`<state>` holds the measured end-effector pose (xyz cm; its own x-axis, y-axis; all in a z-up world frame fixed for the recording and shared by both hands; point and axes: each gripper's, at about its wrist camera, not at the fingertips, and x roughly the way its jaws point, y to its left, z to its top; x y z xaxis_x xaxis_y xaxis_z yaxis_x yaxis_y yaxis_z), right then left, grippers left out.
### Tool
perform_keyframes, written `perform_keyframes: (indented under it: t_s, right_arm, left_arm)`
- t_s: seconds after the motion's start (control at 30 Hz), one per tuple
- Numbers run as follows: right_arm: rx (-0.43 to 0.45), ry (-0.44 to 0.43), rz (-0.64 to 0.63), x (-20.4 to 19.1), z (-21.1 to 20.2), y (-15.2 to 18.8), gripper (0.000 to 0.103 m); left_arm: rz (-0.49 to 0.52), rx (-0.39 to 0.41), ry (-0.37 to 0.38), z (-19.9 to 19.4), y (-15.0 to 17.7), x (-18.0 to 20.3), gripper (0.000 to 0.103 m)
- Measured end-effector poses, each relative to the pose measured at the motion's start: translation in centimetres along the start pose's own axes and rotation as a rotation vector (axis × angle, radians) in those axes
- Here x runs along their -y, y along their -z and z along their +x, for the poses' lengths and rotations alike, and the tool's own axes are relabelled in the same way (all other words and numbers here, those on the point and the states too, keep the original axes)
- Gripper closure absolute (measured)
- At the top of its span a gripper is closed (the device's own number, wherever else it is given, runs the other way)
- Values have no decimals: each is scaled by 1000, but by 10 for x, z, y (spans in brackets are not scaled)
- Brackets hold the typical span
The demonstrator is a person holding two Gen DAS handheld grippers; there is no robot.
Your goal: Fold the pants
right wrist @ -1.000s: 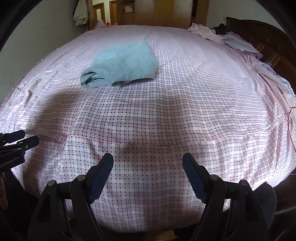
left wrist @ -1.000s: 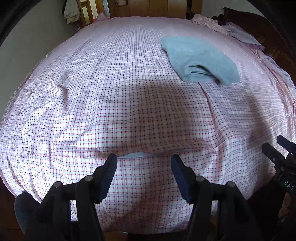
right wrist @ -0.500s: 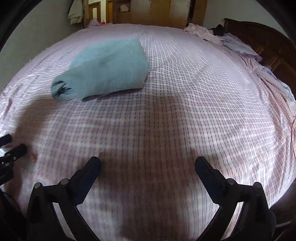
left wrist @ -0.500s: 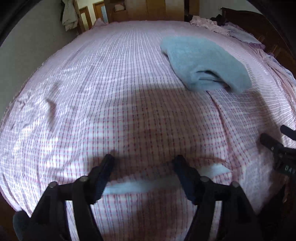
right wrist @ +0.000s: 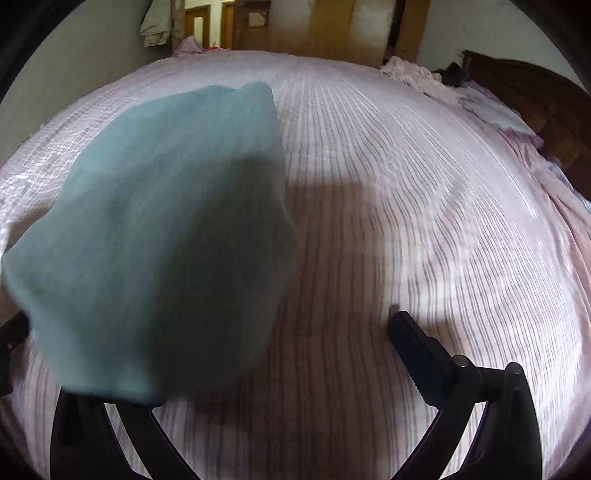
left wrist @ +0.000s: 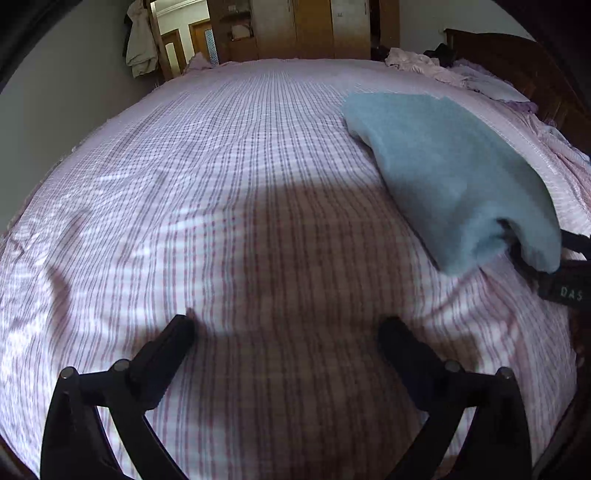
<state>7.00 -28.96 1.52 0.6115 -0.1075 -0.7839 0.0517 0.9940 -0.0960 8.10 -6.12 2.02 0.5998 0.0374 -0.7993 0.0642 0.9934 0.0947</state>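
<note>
The folded blue-grey pants lie on the pink checked bed sheet, at the right in the left wrist view. In the right wrist view the pants fill the left half and cover my right gripper's left finger. My right gripper is open wide; its right finger is bare over the sheet, and its left finger is under the near edge of the pants. My left gripper is open and empty over bare sheet, left of the pants. My right gripper shows at the right edge of the left wrist view, at the pants' near end.
A pile of pink and dark clothes lies at the far right by the dark wooden headboard. Wooden wardrobes and a hanging garment stand beyond the bed. The bed's edge drops off on the left.
Both grippers have moved forward over the bed toward the pants. The right gripper has opened wider and reached the pants' near edge, which now covers its left finger.
</note>
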Motion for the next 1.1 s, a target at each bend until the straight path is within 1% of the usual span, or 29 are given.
perform_keyframes:
  t_s: [0.1, 0.17, 0.33, 0.43, 0.53, 0.6, 0.67, 0.77, 0.83, 0.93, 0.97, 1.03, 1.1]
  right_arm:
    - [40, -29, -46, 0, 15, -10, 4]
    - [34, -56, -25, 5, 21, -10, 4]
    - [39, -71, -17, 11, 22, -10, 4]
    - [29, -117, 0, 24, 29, -16, 4]
    - [21, -123, 6, 26, 33, -21, 4]
    - [26, -119, 0, 26, 32, -21, 4]
    - [32, -137, 11, 29, 31, -20, 4]
    - [36, -155, 28, 32, 28, -17, 4]
    - [34, -134, 13, 28, 27, -17, 4]
    - [35, -114, 1, 23, 26, -17, 4]
    - [35, -116, 3, 22, 26, -17, 4]
    - [35, -118, 5, 23, 27, -18, 4]
    - [35, -117, 3, 24, 27, -19, 4]
  left_arm:
    - [-5, -8, 1, 14, -15, -2, 0]
    - [-1, -26, -1, 19, -22, 1, 0]
    - [-9, -61, 1, 30, -40, 3, 0]
    - [-22, -57, -15, 41, -54, 6, 0]
    - [18, -20, 2, 52, -65, 9, 0]
    - [14, 22, 33, 55, -62, 5, 0]
    - [-1, 31, 52, 55, -61, 2, 0]
    - [3, 29, 44, 56, -62, 2, 0]
    - [6, 34, 35, 53, -60, 3, 0]
    - [-2, 37, 40, 50, -56, 9, 0]
    - [-4, 40, 37, 43, -47, 16, 0]
    - [-8, 44, 45, 42, -47, 16, 0]
    - [-18, 44, 53, 37, -37, 14, 0]
